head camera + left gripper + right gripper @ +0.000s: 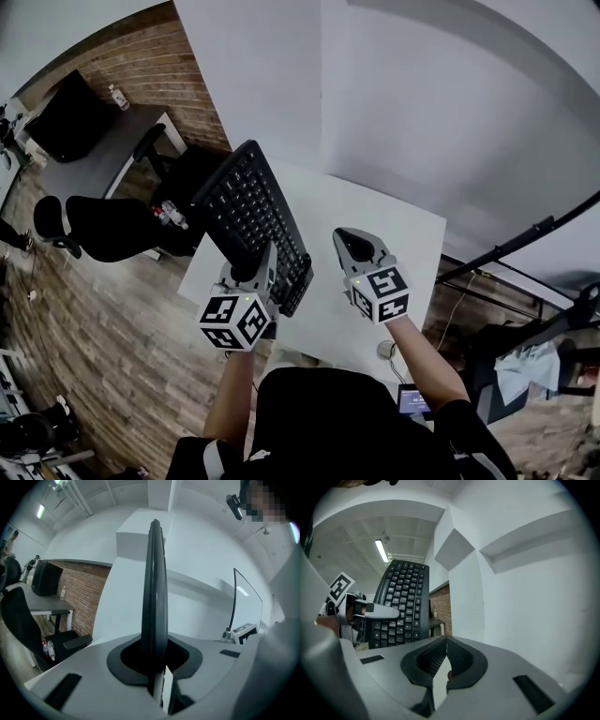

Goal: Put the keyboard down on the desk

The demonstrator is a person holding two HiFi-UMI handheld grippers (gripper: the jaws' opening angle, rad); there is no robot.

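A black keyboard (pixel 248 220) is held up above the left part of the white desk (pixel 375 234), tilted with its keys facing right. My left gripper (pixel 253 267) is shut on its near end; in the left gripper view the keyboard (pixel 154 588) shows edge-on, standing between the jaws. My right gripper (pixel 354 246) is shut and empty over the middle of the desk, to the right of the keyboard. From the right gripper view the keyboard (pixel 401 602) rises at the left with the left gripper's finger (pixel 375 612) across its keys.
A white wall (pixel 422 103) rises behind the desk. A dark desk with a monitor (pixel 70 117) and a black office chair (pixel 103 225) stand at the left on the wooden floor. A black stand arm (pixel 525 234) runs along the right.
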